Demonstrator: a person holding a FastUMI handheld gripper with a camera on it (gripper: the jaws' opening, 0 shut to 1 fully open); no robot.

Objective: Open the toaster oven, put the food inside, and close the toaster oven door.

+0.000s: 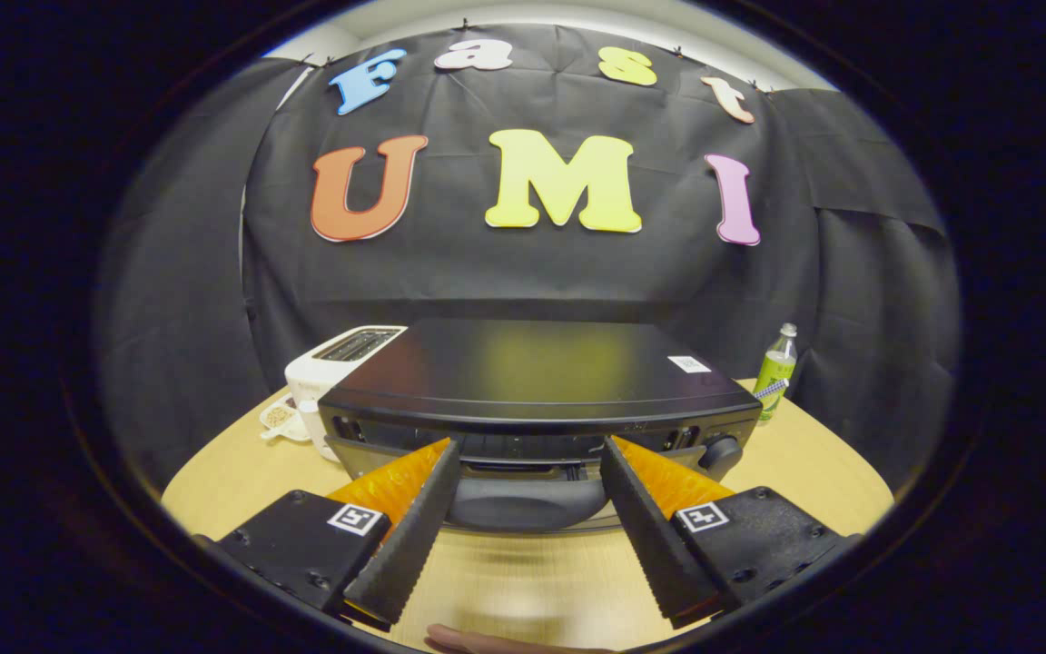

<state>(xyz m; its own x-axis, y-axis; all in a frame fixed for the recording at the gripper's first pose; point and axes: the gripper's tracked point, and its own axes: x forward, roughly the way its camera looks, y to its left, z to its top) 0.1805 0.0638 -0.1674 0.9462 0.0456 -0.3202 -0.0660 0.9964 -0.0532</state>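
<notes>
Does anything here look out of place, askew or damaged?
Nothing stands out. The toaster oven sits squarely on the table, its door partly lowered. The gripper fingers are open just before it.

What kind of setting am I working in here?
Likely a staged kitchen booth, not a real kitchen: a toaster oven, a white pop-up toaster and a green bottle share a round wooden table before black cloth. The tool is open, its fingers near the oven front.

A glossy black top is seen on the toaster oven [537, 372]; matt pale wood grain on the table [523, 590]; smooth white plastic on the toaster [332, 368] at ten o'clock.
</notes>
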